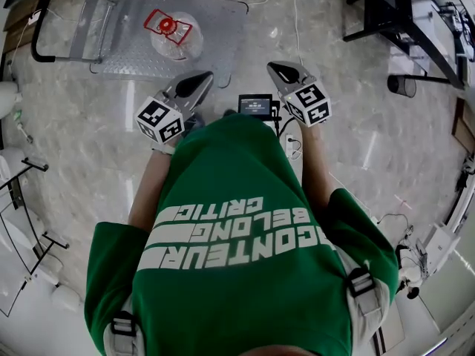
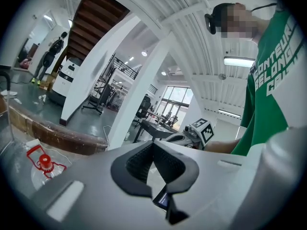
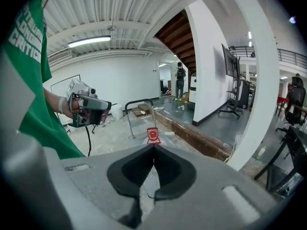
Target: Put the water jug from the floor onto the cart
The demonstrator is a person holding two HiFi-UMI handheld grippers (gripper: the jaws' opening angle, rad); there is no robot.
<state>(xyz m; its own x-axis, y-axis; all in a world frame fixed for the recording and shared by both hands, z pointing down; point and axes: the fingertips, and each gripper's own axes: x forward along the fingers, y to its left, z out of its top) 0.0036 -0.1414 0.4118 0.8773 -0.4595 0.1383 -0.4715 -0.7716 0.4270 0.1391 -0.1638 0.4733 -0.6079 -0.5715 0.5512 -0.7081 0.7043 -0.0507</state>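
Note:
A clear water jug [image 1: 174,35] with a red cap and red handle stands on the grey platform of the cart [image 1: 119,47] at the upper left of the head view. My left gripper [image 1: 199,80] hangs shut and empty in front of the cart, short of the jug. My right gripper [image 1: 280,70] is level with it further right, also shut and empty. In the left gripper view the jug [image 2: 44,163] shows low on the left, beyond the closed left gripper [image 2: 153,143]. The right gripper [image 3: 153,148] points toward the jug [image 3: 153,135] and the cart's handle [image 3: 139,102].
The cart's black push handle [image 1: 43,21] is at its left end. A black desk frame [image 1: 404,17] and a dark bin [image 1: 404,86] stand at the upper right. Cables [image 1: 297,21] trail over the marble floor. White racks [image 1: 22,221] line the left edge.

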